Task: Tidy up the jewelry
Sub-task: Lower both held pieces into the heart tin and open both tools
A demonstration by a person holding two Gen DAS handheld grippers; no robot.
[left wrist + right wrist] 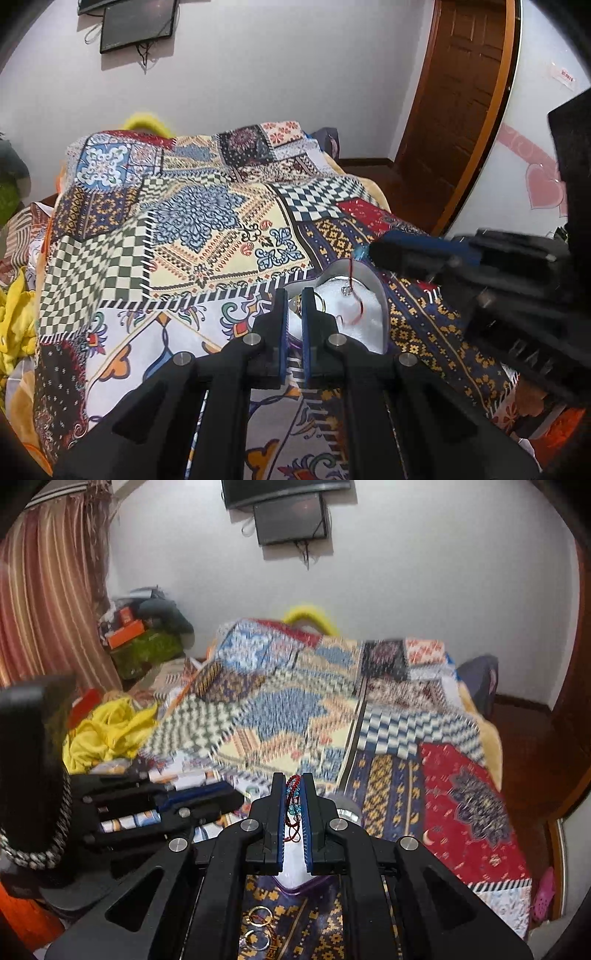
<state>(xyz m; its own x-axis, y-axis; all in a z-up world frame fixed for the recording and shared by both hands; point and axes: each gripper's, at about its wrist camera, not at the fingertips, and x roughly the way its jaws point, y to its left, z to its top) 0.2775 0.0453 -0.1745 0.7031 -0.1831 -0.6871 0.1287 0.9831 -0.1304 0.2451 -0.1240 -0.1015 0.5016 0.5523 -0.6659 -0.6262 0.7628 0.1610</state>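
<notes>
A heart-shaped jewelry box [364,317] with white lining lies open on the patchwork bedspread [192,221]. My left gripper [294,295] sits at the box's left rim, jaws nearly closed, with a gold ring [320,301] just beyond its tips; whether it grips anything is unclear. My right gripper [294,781] is shut on a red cord bracelet with blue beads [293,794]. In the left wrist view its tip [373,253] hangs the red cord [356,295] into the box. Gold and silver rings [258,928] lie on the bedspread under the right gripper.
Yellow cloth [107,731] is piled at the bed's left side. A cluttered stand [144,638] and striped curtain [48,602] are at the far left. A wooden door [458,99] stands on the right. A wall screen [291,517] hangs behind the bed.
</notes>
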